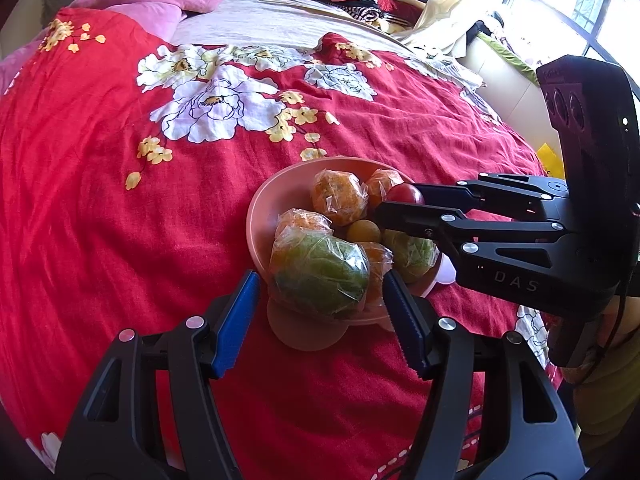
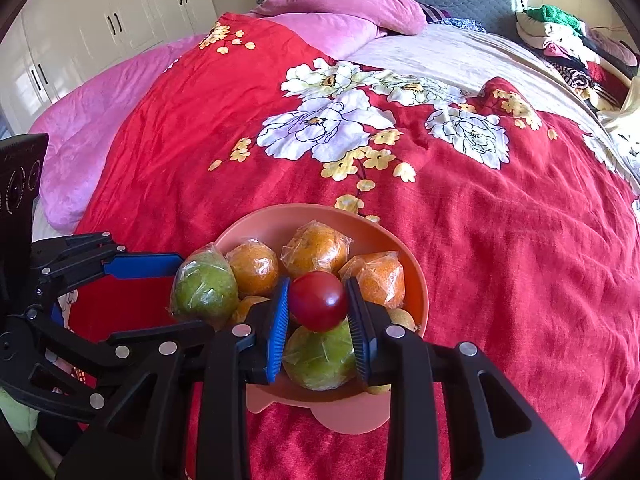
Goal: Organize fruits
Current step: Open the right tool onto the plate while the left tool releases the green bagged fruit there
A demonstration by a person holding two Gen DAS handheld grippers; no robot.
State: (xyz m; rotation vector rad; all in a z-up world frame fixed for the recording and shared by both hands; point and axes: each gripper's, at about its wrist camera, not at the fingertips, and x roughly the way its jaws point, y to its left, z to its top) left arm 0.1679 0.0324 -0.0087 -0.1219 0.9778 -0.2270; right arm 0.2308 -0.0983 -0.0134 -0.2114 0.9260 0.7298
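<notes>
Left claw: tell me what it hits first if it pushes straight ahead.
The left claw is open around the wrapped green fruit at the near rim of the pink bowl. That fruit would likely be met first, though depth is unclear.

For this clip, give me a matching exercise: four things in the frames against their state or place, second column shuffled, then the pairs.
Things:
1. red tomato
2. left gripper
3. pink bowl
4. wrapped oranges

States or places:
A. resting on the red floral bedspread
B. clamped between the right gripper fingers, above the bowl
C. open, fingers either side of a wrapped green fruit
D. lying inside the bowl in clear plastic

Pairs: 1-B, 2-C, 3-A, 4-D
</notes>
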